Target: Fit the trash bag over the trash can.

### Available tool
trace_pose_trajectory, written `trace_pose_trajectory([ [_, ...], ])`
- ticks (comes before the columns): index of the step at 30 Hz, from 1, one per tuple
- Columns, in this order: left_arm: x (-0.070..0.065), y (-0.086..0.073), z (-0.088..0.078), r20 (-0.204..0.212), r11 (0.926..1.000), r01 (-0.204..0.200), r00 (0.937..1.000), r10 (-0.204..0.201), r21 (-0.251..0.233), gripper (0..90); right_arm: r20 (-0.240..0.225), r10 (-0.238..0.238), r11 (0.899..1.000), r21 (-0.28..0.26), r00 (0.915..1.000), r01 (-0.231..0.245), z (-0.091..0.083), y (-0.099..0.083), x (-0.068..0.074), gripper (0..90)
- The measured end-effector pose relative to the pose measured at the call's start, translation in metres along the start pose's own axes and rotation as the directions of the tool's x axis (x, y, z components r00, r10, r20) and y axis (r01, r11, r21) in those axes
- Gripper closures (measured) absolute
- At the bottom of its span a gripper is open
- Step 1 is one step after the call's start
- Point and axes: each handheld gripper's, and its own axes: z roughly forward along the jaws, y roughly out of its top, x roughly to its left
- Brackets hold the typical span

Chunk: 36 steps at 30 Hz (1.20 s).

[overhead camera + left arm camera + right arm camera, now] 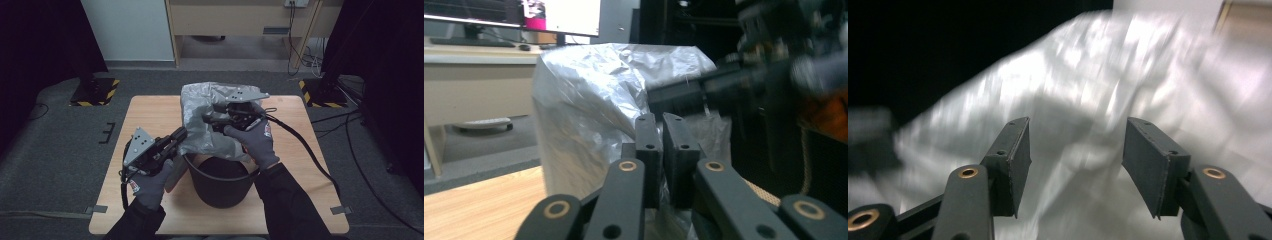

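1. Where the light wooden bench (pixel 150 115) carries everything, the work sits at its near middle, between the person's two gloved hands.
2. The round black plastic bucket (pixel 220 185) stands upright at the near edge, mouth up, with both hands flanking it.
3. The crinkled silver-grey plastic bag (pixel 205 125) rises loosely above the bucket's far rim, its lower edge at the rim's left side; it looks like a liner about to be fitted.
4. The right gripper (pixel 212 121) reaches in from the right at the bag's upper part, its fingers (pixel 1015 160) standing moderately apart with foil ahead of them, gripping nothing.
5. The left gripper (pixel 179 134) lies at the bag's lower left edge, just above the bucket rim; its fingers (pixel 646 150) are closed nearly together, seemingly pinching the film.
6. Judging by this, the bag's mouth lies down and right of the left fingers, so that hand is the nearer one to draw it over the rim.
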Motion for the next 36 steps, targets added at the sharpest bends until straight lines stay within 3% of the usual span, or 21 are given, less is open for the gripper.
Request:
trace_pose_trajectory([
  [4, -0.011, -0.001, -0.001, 0.034, 0.9989, -0.036, 0.9988, 0.035, 0.029, 88.8, 0.018, 0.006, 0.994, -0.112, 0.9998, -0.004, -0.01, 0.01, -0.002, 41.8],
  [7, -0.018, -0.002, 0.002, 0.073, 0.9972, -0.047, 0.9964, 0.043, 0.059, 88.9, 0.021, 0.007, 0.99, -0.144, 0.9997, -0.004, -0.01, 0.015, -0.003, 37.8],
  [12, -0.023, -0.004, 0.005, 0.116, 0.9949, -0.029, 0.993, 0.017, 0.097, 87.8, 0.01, -0.015, 0.994, -0.105, 0.9998, 0.016, 0.001, 0.014, 0.0, 37.7],
  [15, -0.022, -0.005, 0.007, 0.131, 0.9948, -0.016, 0.9913, 0.003, 0.101, 85.9, 0.011, -0.029, 0.998, -0.049, 0.9995, 0.03, 0.007, 0.009, 0.002, 45.8],
  [18, -0.02, -0.003, 0.007, 0.153, 0.9967, 0.02, 0.9877, -0.032, 0.079, 77.1, 0.019, -0.045, 0.998, 0.038, 0.9988, 0.044, 0.01, 0.002, 0.0, 58.2],
  [21, -0.015, 0.005, 0.0, 0.127, 0.9979, 0.048, 0.9904, -0.053, 0.043, 65.3, 0.036, -0.059, 0.99, 0.128, 0.9976, 0.054, 0.011, -0.004, -0.004, 64.3],
  [23, -0.009, 0.01, -0.006, 0.089, 0.9977, 0.066, 0.9938, -0.067, 0.014, 58.3, 0.044, -0.039, 0.985, 0.171, 0.9983, 0.031, 0.012, -0.009, -0.007, 64.0],
  [25, -0.001, 0.012, -0.011, 0.039, 0.9959, 0.091, 0.9951, -0.091, 0.005, 55.3, 0.049, -0.024, 0.984, 0.178, 0.9985, 0.015, 0.013, -0.01, -0.009, 63.0],
  [27, 0.007, 0.009, -0.011, 0.009, 0.9915, 0.13, 0.9915, -0.13, 0.0, 52.4, 0.052, -0.021, 0.987, 0.163, 0.9984, 0.012, 0.012, -0.009, -0.009, 60.5],
  [30, 0.015, 0.001, -0.007, -0.005, 0.9844, 0.176, 0.9844, -0.176, 0.011, 48.7, 0.066, -0.014, 0.992, 0.126, 0.9977, 0.005, 0.01, -0.007, -0.009, 53.5],
  [33, 0.019, -0.007, 0.0, 0.001, 0.9763, 0.214, 0.9767, -0.215, 0.031, 48.6, 0.095, -0.005, 0.999, 0.046, 0.9954, 0.001, 0.005, -0.004, -0.011, 48.1],
  [36, 0.019, -0.012, 0.004, -0.005, 0.9742, 0.222, 0.9751, -0.222, 0.041, 51.2, 0.126, 0.001, 1.0, -0.03, 0.992, 0.003, -0.001, -0.001, -0.013, 46.7],
])
